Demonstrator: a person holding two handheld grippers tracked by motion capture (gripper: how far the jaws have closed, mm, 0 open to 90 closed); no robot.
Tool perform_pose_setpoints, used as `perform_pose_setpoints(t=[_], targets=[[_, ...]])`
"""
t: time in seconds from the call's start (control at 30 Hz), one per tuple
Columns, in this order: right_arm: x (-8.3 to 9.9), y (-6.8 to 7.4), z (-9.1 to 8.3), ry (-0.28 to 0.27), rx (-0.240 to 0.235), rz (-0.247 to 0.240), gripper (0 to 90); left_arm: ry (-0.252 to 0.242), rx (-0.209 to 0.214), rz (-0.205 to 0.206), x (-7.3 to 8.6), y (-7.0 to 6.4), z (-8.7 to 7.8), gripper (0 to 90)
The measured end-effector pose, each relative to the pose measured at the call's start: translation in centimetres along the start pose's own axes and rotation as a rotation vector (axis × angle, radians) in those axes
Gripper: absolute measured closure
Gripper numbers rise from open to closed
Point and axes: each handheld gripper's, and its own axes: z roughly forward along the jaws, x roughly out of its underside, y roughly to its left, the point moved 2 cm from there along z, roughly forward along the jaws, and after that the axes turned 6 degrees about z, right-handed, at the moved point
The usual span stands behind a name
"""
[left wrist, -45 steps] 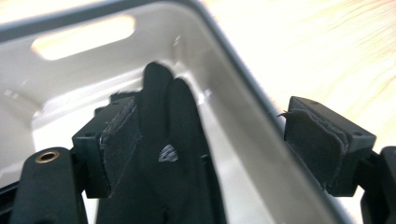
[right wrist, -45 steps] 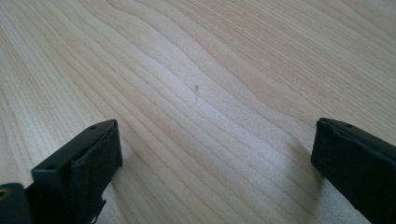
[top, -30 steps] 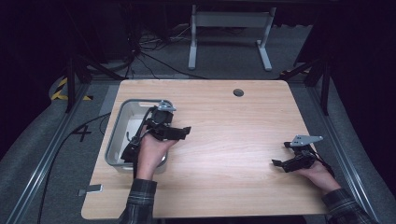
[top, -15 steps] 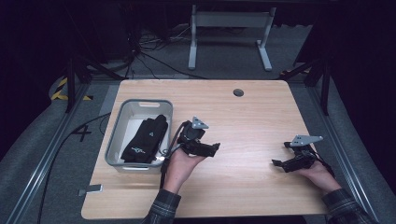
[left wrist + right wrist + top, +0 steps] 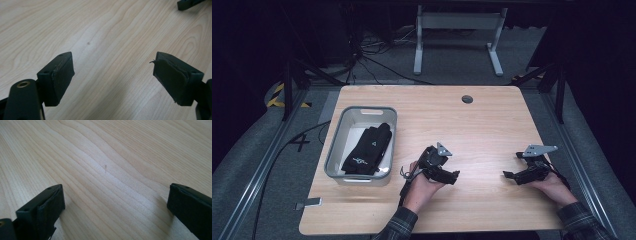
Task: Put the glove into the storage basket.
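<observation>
Black gloves [image 5: 368,149] lie in the grey bin [image 5: 339,145] at the table's left side, piled lengthwise, touched by neither gripper.

High view: a second ago the left gripper [image 5: 455,177] was down over the bin, on the gloves. Half a second ago it had lifted clear, just right of the bin. Now it sits farther right and nearer the person, above bare table [image 5: 492,130], well apart from the bin. The gloves have stayed in the bin throughout. The right gripper [image 5: 508,176] rests near the right edge, unmoved across all three pictures.

Left gripper view: jaws stand wide apart, nothing between the pads [image 5: 62,75], bare wood below. A tip of the other gripper shows at the top right corner.

Right gripper view: jaws wide apart, empty, low over the wood grain.

Judgement: the deposit looks finished. The gloves were released into the bin and the left hand has withdrawn toward a resting pose mirroring the right. No other loose item shows on the table, so little work appears left.
</observation>
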Motion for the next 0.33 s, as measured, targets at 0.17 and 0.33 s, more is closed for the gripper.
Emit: perform_pose_setpoints(t=[0.17,0.33], targets=[[0.0,0.0,0.0,0.001,-0.001,0.0,1.7,0.048,-0.009,0.013,0.6,-0.3,1.4,15.7],[0.0,0.0,0.0,0.001,-0.001,-0.001,1.5,0.078,-0.01,0.015,0.9,-0.4,2.0,15.7]])
